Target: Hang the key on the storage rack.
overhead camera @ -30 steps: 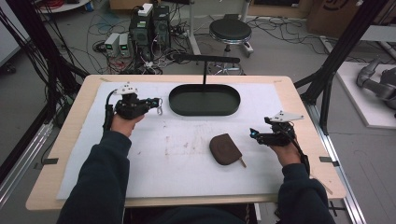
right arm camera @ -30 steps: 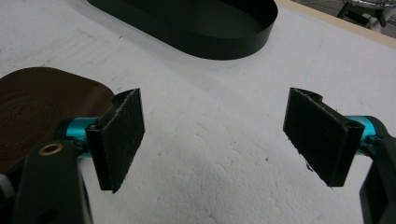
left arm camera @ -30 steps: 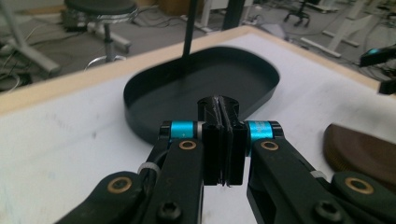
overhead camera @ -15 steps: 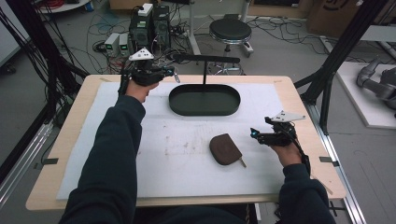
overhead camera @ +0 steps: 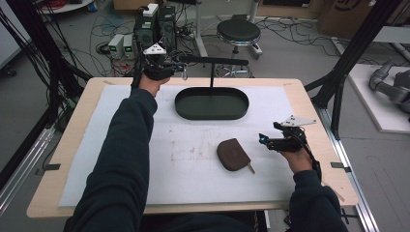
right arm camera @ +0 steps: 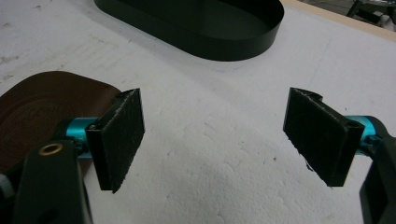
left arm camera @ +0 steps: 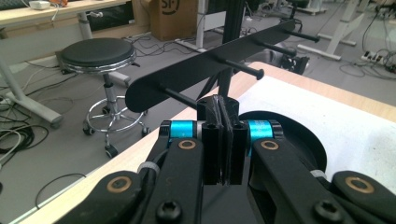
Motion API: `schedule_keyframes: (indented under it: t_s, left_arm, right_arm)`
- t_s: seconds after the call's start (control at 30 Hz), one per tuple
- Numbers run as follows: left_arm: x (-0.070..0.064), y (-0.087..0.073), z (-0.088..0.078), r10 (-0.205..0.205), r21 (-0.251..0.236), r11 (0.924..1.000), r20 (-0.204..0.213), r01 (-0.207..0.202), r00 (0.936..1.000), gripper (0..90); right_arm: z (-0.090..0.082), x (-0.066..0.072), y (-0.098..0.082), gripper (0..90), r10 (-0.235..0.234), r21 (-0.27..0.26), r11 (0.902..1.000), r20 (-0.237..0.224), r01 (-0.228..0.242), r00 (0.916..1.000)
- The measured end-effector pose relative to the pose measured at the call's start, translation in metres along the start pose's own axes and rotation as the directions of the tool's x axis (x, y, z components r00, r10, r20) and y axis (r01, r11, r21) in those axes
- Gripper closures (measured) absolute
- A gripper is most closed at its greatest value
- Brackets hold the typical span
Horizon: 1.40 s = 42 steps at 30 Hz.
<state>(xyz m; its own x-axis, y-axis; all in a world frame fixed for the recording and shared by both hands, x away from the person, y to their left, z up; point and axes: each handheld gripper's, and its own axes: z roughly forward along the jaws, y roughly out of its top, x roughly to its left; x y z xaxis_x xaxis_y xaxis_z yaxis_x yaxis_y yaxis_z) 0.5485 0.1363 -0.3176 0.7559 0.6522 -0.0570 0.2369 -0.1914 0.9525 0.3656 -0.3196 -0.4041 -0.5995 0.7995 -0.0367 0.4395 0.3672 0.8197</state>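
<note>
With the left hand-held gripper (overhead camera: pixel 183 69) pinched fully together on nothing by the peg rack (left arm camera: pixel 210 70) at upper centre, the right hand-held gripper (overhead camera: pixel 263 140) gaped wide and empty beside the unhung brown pouch (overhead camera: pixel 233 154) at lower centre

you work at a pale wooden table (overhead camera: pixel 309 104) covered by a white sheet (overhead camera: pixel 183 154). around it lies a grey floor (overhead camera: pixel 285 53) strewn with black cables (overhead camera: pixel 300 29). a round black stool (overhead camera: pixel 238 32) on a chrome base stands beyond the far edge, and electronic boxes (overhead camera: pixel 123 44) sit on the floor at the far left. black frame struts (overhead camera: pixel 360 46) rise at the right, more struts at the left. cardboard boxes (left arm camera: pixel 175 16) rest farther back. the light is even and soft.
</note>
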Motion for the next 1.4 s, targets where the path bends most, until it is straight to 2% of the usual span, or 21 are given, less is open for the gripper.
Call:
schedule_keyframes:
  t_s: [0.13, 0.37, 0.5, 0.53, 0.67, 0.73, 0.8, 0.93, 1.0, 1.07, 1.13, 1.17, 1.23, 1.27, 1.4]
  left_arm:
    - [0.003, -0.002, 0.002, -0.01, -0.024, 0.9997, -0.006, 0.01, 0.9999, 87.7]
    - [0.007, 0.005, 0.008, -0.01, -0.022, 0.9997, -0.023, 0.009, 0.9997, 87.5]
    - [0.011, 0.008, 0.009, -0.009, -0.03, 0.9995, -0.059, 0.007, 0.9982, 86.9]
    - [0.011, 0.008, 0.009, -0.01, -0.028, 0.9996, -0.074, 0.008, 0.9972, 81.2]
    - [0.012, 0.005, 0.012, -0.033, -0.009, 0.9994, -0.117, 0.032, 0.9926, 80.7]
    - [0.012, 0.005, 0.01, -0.047, -0.014, 0.9989, -0.136, 0.046, 0.9895, 76.6]
    - [0.011, 0.004, 0.006, -0.045, -0.012, 0.999, -0.152, 0.043, 0.9874, 74.4]
    - [0.005, -0.002, -0.011, -0.061, -0.015, 0.9981, -0.178, 0.059, 0.9822, 64.4]
    - [0.001, -0.007, -0.02, -0.073, -0.033, 0.9972, -0.182, 0.068, 0.9806, 58.8]
    - [-0.006, -0.015, -0.034, -0.109, -0.058, 0.9933, -0.184, 0.1, 0.977, 48.8]
    - [-0.012, -0.023, -0.046, -0.123, -0.073, 0.9911, -0.19, 0.111, 0.974, 41.5]
    - [-0.016, -0.027, -0.053, -0.132, -0.077, 0.9899, -0.197, 0.119, 0.9715, 36.2]
    - [-0.025, -0.037, -0.067, -0.149, -0.089, 0.9873, -0.229, 0.131, 0.962, 23.1]
    - [-0.029, -0.042, -0.074, -0.143, -0.088, 0.9882, -0.229, 0.126, 0.9629, 19.1]
    - [-0.044, -0.062, -0.1, -0.122, -0.1, 0.9898, -0.227, 0.101, 0.9663, 18.4]
  right_arm:
    - [0.001, 0.0, 0.0, 20.8, 0.004, 0.006, 1.0, -0.006, -0.004, 1.0]
    - [0.002, 0.001, -0.001, 20.8, 0.004, 0.011, 0.9999, -0.019, -0.004, 0.9998]
    - [0.002, 0.0, -0.001, 20.9, 0.003, 0.015, 0.9999, -0.018, -0.003, 0.9998]
    - [0.003, -0.001, -0.001, 20.9, 0.005, 0.015, 0.9999, -0.018, -0.004, 0.9998]
    - [0.003, 0.0, -0.002, 20.9, 0.006, 0.019, 0.9998, -0.018, -0.006, 0.9998]
    - [0.002, 0.0, -0.002, 20.9, 0.004, 0.018, 0.9998, -0.021, -0.004, 0.9998]
    - [0.002, 0.0, -0.002, 20.9, 0.001, 0.019, 0.9998, -0.023, 0.0, 0.9997]
    - [0.002, 0.001, -0.002, 20.9, -0.001, 0.021, 0.9998, -0.023, 0.001, 0.9997]
    - [0.002, 0.002, -0.002, 20.9, -0.004, 0.02, 0.9998, -0.022, 0.004, 0.9997]
    - [0.002, 0.002, -0.002, 20.8, -0.008, 0.02, 0.9998, -0.021, 0.009, 0.9997]
    - [0.002, 0.002, -0.001, 20.8, -0.009, 0.019, 0.9998, -0.014, 0.009, 0.9999]
    - [0.002, 0.002, -0.001, 20.8, -0.01, 0.019, 0.9998, -0.013, 0.01, 0.9999]
    - [0.004, 0.002, -0.001, 20.8, -0.011, 0.019, 0.9998, -0.014, 0.011, 0.9998]
    - [0.005, 0.002, -0.001, 20.8, -0.01, 0.02, 0.9997, -0.014, 0.01, 0.9998]
    - [0.008, 0.003, 0.001, 20.7, -0.016, 0.025, 0.9996, -0.009, 0.016, 0.9998]
